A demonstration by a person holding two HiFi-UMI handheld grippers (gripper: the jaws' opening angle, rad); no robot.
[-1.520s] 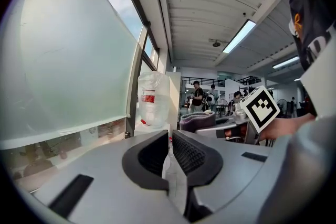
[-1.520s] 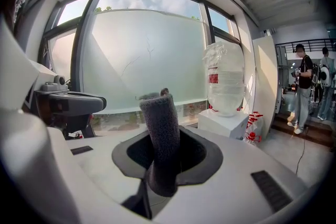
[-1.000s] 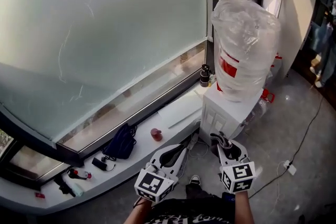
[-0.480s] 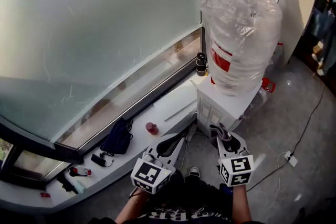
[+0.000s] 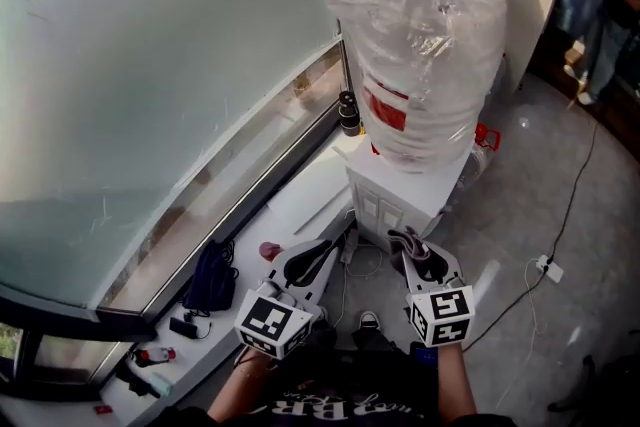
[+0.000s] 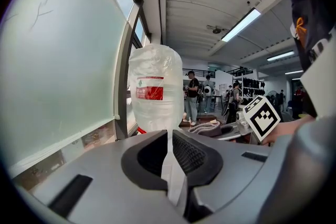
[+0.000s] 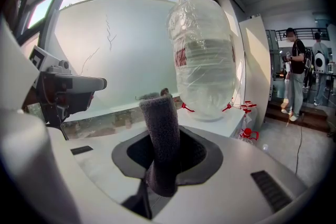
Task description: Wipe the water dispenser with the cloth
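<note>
The wiping itself does not appear to have begun; what is in place is the setup. The right gripper (image 5: pixel 411 243) is clenched on the cloth (image 7: pixel 160 134), a grey, fuzzy strip that stands up out of the jaws in a thick fold. The left gripper (image 5: pixel 333 246) has its jaws drawn together with only a thin slit between them, and nothing is held there.

The water dispenser (image 5: pixel 400 200), a white cabinet, stands on the floor (image 5: pixel 520 215) against the end of the window ledge (image 5: pixel 310 190). It carries a large bottle (image 5: pixel 420 55) wrapped in crinkled clear plastic. Both grippers hang low in front of the cabinet's front face, near it but apart from it, and the cloth touches no surface of the dispenser in any view.

So the cloth is in hand and the person is facing the dispenser, which is the only part I would call done. Left to do, by my reading, is everything else: bringing the cloth onto the cabinet and running it across the top, the front panel and the sides. No streak, wet patch or cleaned strip shows on the white surfaces to suggest otherwise.
</note>
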